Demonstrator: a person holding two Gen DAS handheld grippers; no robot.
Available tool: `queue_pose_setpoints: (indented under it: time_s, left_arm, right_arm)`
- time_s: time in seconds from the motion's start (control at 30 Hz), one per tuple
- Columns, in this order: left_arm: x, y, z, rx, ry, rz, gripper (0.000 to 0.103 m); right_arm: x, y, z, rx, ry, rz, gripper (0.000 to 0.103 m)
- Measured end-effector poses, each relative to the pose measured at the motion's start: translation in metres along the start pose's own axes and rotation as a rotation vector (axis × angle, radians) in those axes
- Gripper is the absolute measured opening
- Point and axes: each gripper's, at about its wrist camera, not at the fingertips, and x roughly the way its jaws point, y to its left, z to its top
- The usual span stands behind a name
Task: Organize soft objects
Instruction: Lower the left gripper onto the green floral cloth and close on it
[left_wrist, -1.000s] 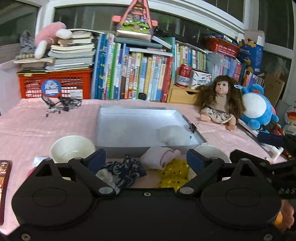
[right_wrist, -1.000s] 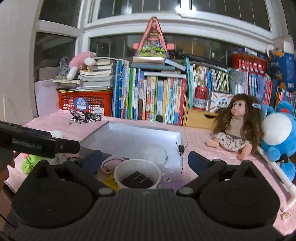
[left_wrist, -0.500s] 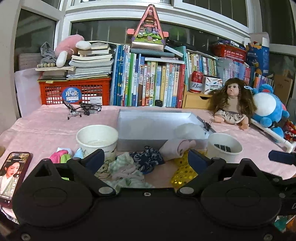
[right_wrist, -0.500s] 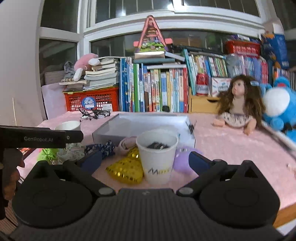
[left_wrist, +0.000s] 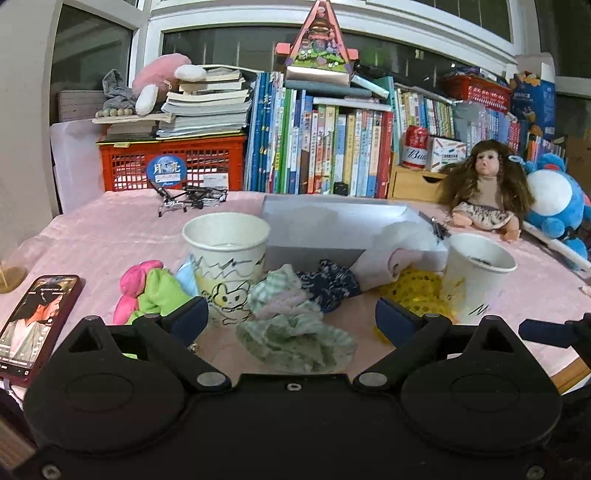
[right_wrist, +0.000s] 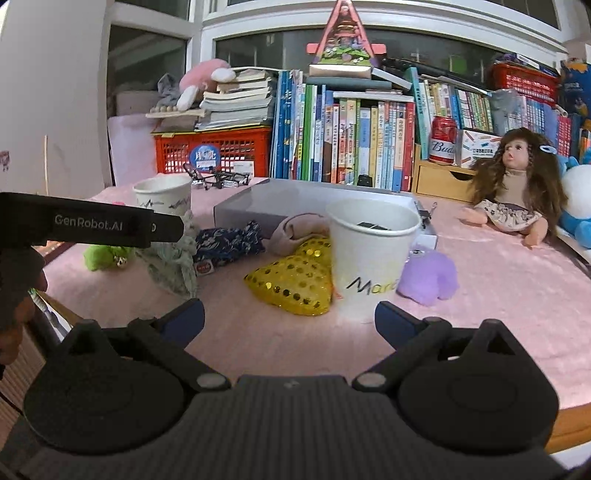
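Right now both my grippers hang at the near edge of the table (right_wrist: 498, 295), which wears a pink cloth, and both are spread wide with nothing between the fingers: the left gripper (left_wrist: 291, 319) over a crumpled green rag (left_wrist: 295, 332), the right gripper (right_wrist: 290, 319) over bare cloth.

Behind everything, a window wall is fronted by a long row of books (left_wrist: 321, 147), a red crate (left_wrist: 173, 162) stacked with more books, and a pink plush (left_wrist: 159, 77) on top. A doll (left_wrist: 484, 192) sits at the far right, just beside a blue plush (left_wrist: 557, 206).

Mid-table lies a grey tray (left_wrist: 332, 225) with something white and fluffy at its right corner. In front of it the soft things crowd together: a pink sock (left_wrist: 380, 262) leaning on the tray wall, a navy floral cloth (left_wrist: 328, 284), a yellow sequin piece (right_wrist: 295, 280), a purple plush (right_wrist: 428, 273) and a green-and-pink bundle (left_wrist: 147, 291).

Two paper cups stand among them. The drawn-on cup (left_wrist: 229, 266) touches the rag on its left; the other cup (right_wrist: 369, 258) stands between the sequin piece and the purple plush, straight ahead of my right gripper.

A phone (left_wrist: 37, 321) lies at the left edge, its screen lit. Folded glasses (left_wrist: 192, 197) rest near the crate.
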Motion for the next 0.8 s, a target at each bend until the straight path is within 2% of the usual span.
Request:
queue_pose_setpoints:
  time_s: [0.6, 0.8]
  left_arm:
    - [0.027, 0.008, -0.013, -0.043, 0.053, -0.002, 0.097]
    - [0.032, 0.009, -0.013, -0.062, 0.07, -0.017, 0.091]
  right_arm:
    - [0.02, 0.017, -0.005, -0.072, -0.009, -0.021, 0.094]
    - [0.027, 0.018, -0.004, -0.059, -0.009, -0.031, 0.09]
